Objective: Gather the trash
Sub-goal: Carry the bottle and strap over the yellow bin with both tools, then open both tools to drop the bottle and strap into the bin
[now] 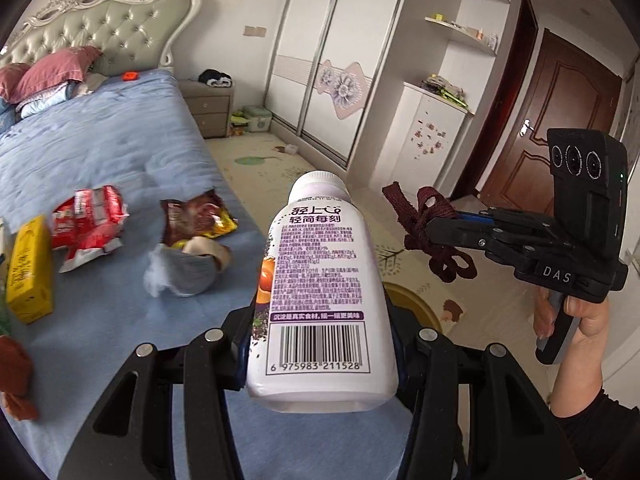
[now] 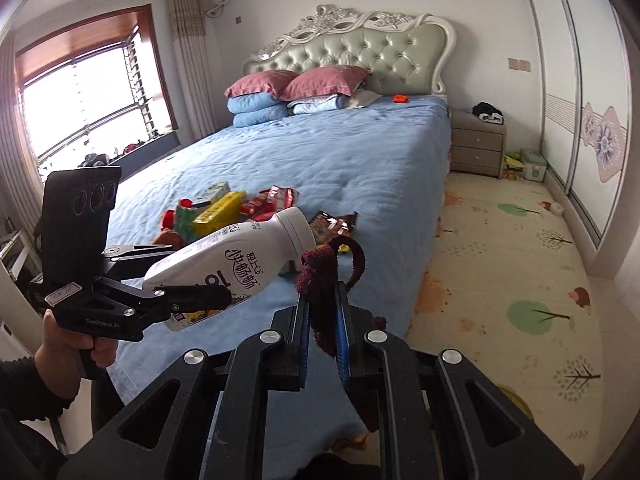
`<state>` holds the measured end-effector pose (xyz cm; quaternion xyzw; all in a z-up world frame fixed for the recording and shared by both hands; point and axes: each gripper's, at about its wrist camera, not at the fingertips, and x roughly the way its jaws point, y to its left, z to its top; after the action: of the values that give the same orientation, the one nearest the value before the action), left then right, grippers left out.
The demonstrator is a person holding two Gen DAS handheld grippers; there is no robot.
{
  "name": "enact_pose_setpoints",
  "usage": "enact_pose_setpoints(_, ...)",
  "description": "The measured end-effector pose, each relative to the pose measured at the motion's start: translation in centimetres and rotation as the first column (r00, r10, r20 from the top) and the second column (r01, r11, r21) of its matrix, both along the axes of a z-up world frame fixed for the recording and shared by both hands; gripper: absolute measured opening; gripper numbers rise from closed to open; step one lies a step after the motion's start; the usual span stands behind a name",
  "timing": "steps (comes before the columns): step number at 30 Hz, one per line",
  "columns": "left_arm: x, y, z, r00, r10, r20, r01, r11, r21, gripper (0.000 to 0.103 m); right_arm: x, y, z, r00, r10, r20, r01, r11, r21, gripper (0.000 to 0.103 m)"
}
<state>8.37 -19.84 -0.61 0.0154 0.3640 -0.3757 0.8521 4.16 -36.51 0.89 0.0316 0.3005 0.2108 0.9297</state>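
Note:
My left gripper [image 1: 320, 320] is shut on a white yogurt bottle [image 1: 316, 280] with a purple label, held above the bed's edge; it also shows in the right wrist view [image 2: 228, 268]. My right gripper [image 2: 322, 320] is shut on a dark maroon strap [image 2: 320, 280], seen too in the left wrist view [image 1: 424, 232], to the right of the bottle. More trash lies on the blue bed: red wrappers [image 1: 88, 228], a brown-yellow wrapper [image 1: 196, 216], a yellow carton [image 1: 30, 268], a crumpled grey tissue wad [image 1: 188, 268].
A yellow-rimmed bin [image 1: 412, 304] sits on the floor below the bottle, mostly hidden. The bed [image 2: 340, 152] has pillows [image 2: 296, 84] at its head. A nightstand [image 2: 476, 148], wardrobe doors [image 1: 320, 60] and a brown door [image 1: 560, 120] border the patterned floor mat [image 2: 500, 260].

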Motion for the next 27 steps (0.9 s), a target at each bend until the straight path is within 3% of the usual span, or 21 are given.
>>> enact_pose_setpoints(8,1.8,-14.4,-5.6,0.977,-0.135,-0.164,0.152,0.984,0.096,0.05,-3.2,-10.5,-5.6,0.964,-0.246,-0.104,0.243,0.969,-0.04,0.012)
enact_pose_setpoints(14,2.7,-22.7,-10.2,0.951,-0.181,-0.252,0.232,0.954,0.191,0.05,-3.9,-16.0,-11.0,0.919,-0.332,-0.211,0.334,0.942,-0.03,0.012)
enact_pose_setpoints(20,4.0,-26.6,-13.9,0.93,-0.191,-0.315,0.277,0.927,0.254,0.05,-3.3,-18.4,-15.9,0.886,-0.36,-0.294,0.369,0.929,-0.025,0.012)
enact_pose_setpoints(24,4.5,-26.7,-15.0,0.923,-0.187,-0.338,0.286,0.919,0.273,0.051,-2.7,-19.1,-17.9,0.872,-0.368,-0.322,0.378,0.925,-0.032,0.016)
enact_pose_setpoints(25,4.7,-26.7,-15.1,0.924,-0.179,-0.339,0.28,0.92,0.276,0.059,-2.6,-19.3,-18.3,0.868,-0.374,-0.327,0.386,0.922,-0.029,0.02)
enact_pose_setpoints(26,4.7,-26.6,-14.9,0.924,-0.173,-0.341,0.274,0.922,0.274,0.069,-2.4,-19.2,-18.3,0.864,-0.378,-0.333,0.389,0.921,-0.036,0.031)
enact_pose_setpoints(27,4.9,-26.5,-14.8,0.93,-0.156,-0.332,0.254,0.927,0.275,0.09,-2.4,-19.2,-18.4,0.857,-0.392,-0.333,0.398,0.916,-0.053,0.04)
